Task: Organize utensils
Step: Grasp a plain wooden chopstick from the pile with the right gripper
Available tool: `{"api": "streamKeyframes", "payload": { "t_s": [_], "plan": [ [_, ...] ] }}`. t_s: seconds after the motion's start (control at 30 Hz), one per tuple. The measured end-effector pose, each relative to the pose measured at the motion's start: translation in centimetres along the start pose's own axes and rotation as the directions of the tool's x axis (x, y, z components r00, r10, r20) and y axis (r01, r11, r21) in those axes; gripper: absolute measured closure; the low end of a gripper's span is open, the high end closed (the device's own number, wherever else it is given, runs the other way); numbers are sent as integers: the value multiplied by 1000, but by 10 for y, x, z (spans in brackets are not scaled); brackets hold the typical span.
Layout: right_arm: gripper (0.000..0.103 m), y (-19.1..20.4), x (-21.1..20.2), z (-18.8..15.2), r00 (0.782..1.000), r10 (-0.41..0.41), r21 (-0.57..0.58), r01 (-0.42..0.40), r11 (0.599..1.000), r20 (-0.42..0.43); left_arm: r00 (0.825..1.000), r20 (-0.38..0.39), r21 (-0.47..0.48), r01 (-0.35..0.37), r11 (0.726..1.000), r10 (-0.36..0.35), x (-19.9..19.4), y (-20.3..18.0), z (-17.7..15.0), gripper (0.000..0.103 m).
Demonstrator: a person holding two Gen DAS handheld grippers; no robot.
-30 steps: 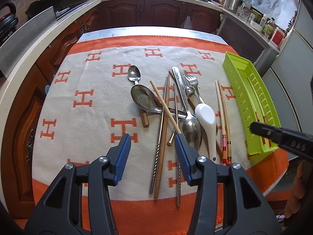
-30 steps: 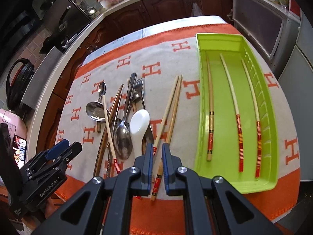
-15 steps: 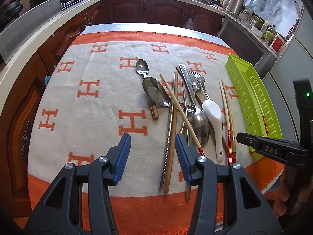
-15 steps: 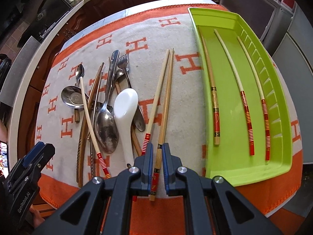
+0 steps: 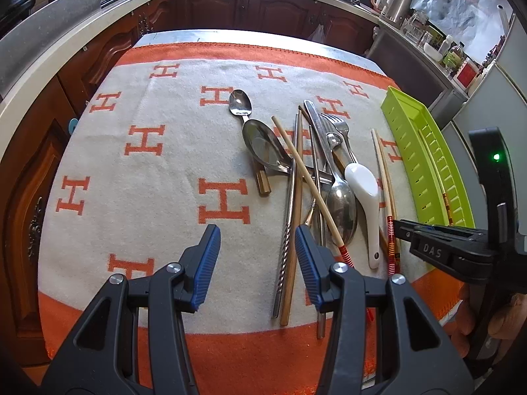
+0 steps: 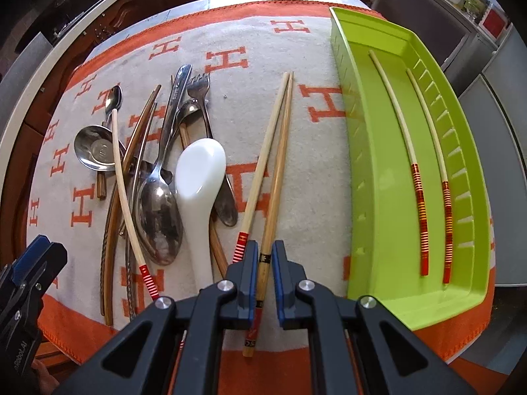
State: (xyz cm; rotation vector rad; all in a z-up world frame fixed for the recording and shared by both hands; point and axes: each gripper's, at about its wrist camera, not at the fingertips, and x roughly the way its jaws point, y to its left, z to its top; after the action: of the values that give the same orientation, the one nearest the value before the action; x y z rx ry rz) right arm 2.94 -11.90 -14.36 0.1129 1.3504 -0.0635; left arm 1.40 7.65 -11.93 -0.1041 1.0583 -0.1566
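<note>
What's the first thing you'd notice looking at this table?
The bright green tray at the right edge, with two red-striped chopsticks inside. Next, the messy heap of spoons, forks and chopsticks on the orange H-patterned blanket. The right tongs straddle a wooden chopstick beside that heap.

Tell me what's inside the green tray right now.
In the right wrist view the green tray holds two pale chopsticks with red-striped ends, lying lengthwise side by side. The right gripper's body covers the tray's near left corner, so anything there can't be seen.
</note>
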Motion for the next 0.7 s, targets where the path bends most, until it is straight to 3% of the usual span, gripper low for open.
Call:
{"api": "streamKeyframes", "payload": {
  "t_s": [0.2,0.7],
  "plan": [
    [94,1,2,6,1000,1,-10,-1,1000,-3,1000,-17,-7,-2,1000,2,6,1,1,59],
    [97,-23,-3,6,989,141,76,-143,987,35,999,-21,9,-37,999,37,5,-3,2,59]
  ]
}}
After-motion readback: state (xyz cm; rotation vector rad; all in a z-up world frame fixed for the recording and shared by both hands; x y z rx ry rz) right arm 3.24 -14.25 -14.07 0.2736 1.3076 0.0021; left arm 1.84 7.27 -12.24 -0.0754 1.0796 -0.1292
